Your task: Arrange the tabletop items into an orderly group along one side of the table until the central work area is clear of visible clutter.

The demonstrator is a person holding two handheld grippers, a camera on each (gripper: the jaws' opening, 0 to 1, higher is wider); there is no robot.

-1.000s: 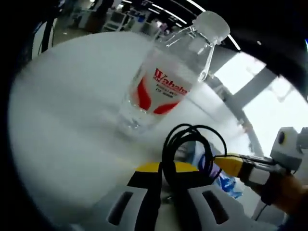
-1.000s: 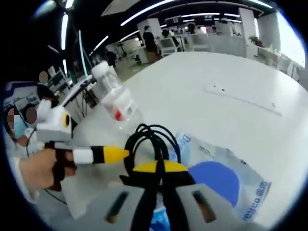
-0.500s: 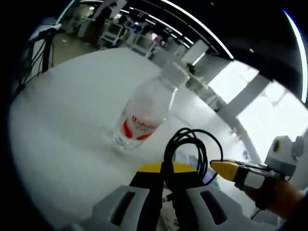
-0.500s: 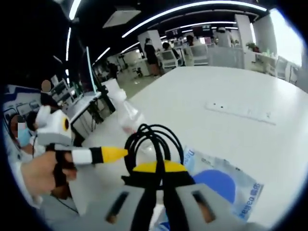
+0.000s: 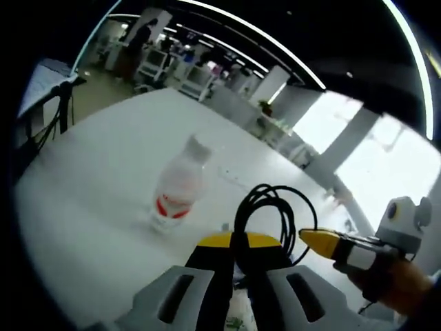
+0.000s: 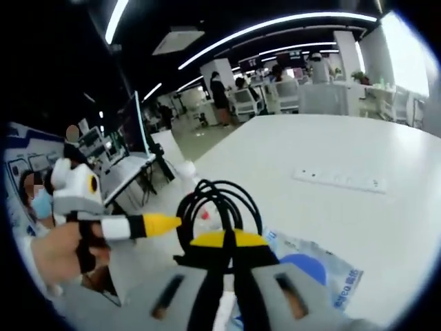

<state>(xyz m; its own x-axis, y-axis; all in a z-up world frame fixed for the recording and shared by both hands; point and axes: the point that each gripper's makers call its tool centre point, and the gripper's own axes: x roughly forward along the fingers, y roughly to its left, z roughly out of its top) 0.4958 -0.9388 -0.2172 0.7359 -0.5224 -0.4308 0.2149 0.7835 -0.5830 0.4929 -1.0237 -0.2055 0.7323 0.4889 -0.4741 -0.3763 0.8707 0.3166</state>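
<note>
Left gripper view: a wide white table (image 5: 89, 186) stretches away into an open office. A clear water bottle (image 5: 176, 189) with a red and white label stands upright on it, near the left edge, with bare tabletop all round it. Ahead of the bottle a flat white strip (image 5: 231, 174) lies on the table, too small to identify. At the bottom, the left gripper (image 5: 238, 276) has its jaws pressed together with nothing between them that can be seen. A loop of black cable (image 5: 265, 214) rises from its yellow cap. At far right, the right gripper (image 5: 324, 240) comes in, yellow tip first, held in a hand (image 5: 389, 283).

Right gripper view: at left, the left gripper's yellow tip points in. The bottle's cap shows just past it, near the table edge. In the middle, the right gripper's jaws are together too, and seemingly empty. Just right of them lies a flat clear packet (image 6: 313, 269) with a blue patch. Farther right, a white power strip (image 6: 337, 181) lies mid-table.

Progress, as a judgement: the bottle looks placed at the side. The packet and power strip lie apart from it, so grouping them is left.
</note>
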